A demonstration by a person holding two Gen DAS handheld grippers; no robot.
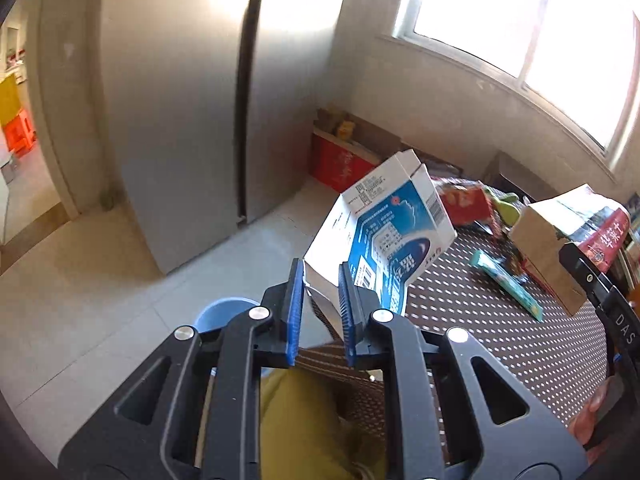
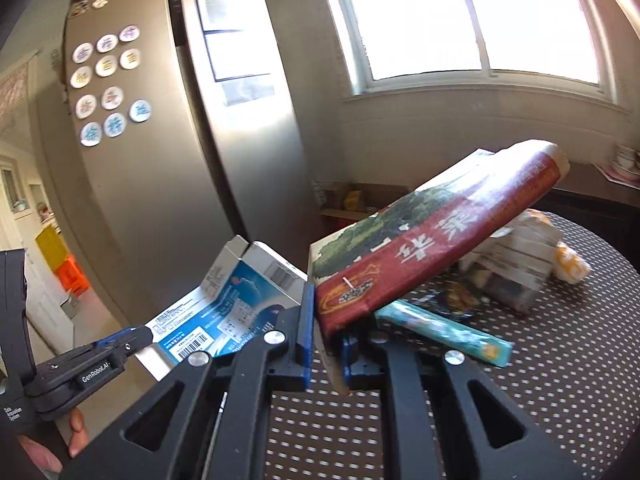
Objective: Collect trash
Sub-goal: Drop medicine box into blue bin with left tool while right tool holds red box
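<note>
Blue-and-white carton (image 1: 384, 236) and red box (image 2: 420, 252), both open-ended, held aloft.

left hand-held gripper (image 1: 322, 300) clamping blue-white carton (image 1: 384, 236), dotted table (image 1: 500, 332)

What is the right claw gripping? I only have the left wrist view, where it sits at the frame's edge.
Observer: The right claw is clamped on one end of a red box with a tree picture on it.
Operator: Anything behind that box?
Observer: A pale bundle sits on the dotted table.
Operator: And the fridge?
Observer: Round magnets cover the side of the fridge.
</note>
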